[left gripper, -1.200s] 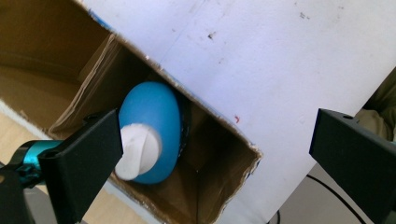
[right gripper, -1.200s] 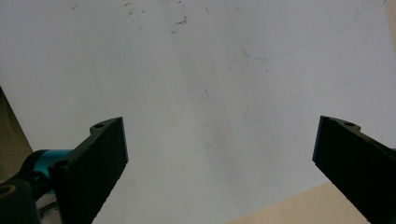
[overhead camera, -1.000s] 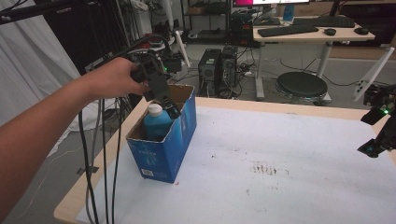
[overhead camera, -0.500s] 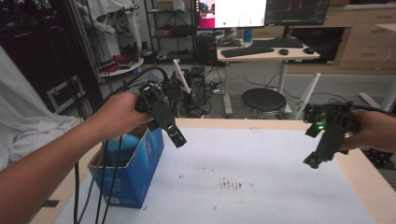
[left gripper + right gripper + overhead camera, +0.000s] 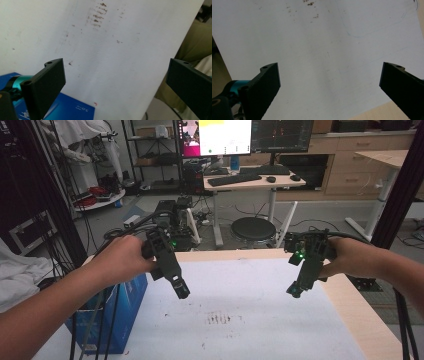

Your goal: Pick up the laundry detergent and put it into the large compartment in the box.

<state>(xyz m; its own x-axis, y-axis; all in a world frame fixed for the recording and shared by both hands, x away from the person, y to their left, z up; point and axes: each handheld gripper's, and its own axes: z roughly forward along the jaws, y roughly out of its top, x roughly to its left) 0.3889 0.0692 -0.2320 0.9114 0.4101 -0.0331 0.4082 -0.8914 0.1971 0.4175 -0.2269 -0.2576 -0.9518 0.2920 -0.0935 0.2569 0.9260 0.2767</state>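
Note:
My left gripper [image 5: 180, 290] hangs over the left part of the white table sheet [image 5: 240, 290], tilted down and to the right, held by a hand. In the left gripper view my left gripper [image 5: 115, 67] is open, its jaws wide apart with nothing but stained sheet between them. My right gripper [image 5: 295, 291] hangs over the sheet's right side, pointing down. The right gripper view has my right gripper [image 5: 329, 70] open above bare sheet. A blue cardboard box [image 5: 125, 305] stands at the table's left edge, just left of my left gripper; its corner [image 5: 72, 108] lies beside the left jaw.
A brown smudge [image 5: 218, 318] marks the sheet between the grippers. The table's wooden rim [image 5: 350, 305] runs along the right. Black cables [image 5: 95, 330] drape over the box. Behind the table are a round stool [image 5: 254, 227], a desk with monitors [image 5: 250, 175] and shelving.
My left gripper has left the blue box and come right, over the sheet. My right gripper has moved in from the right edge. The high view has turned, so the box sits lower left.

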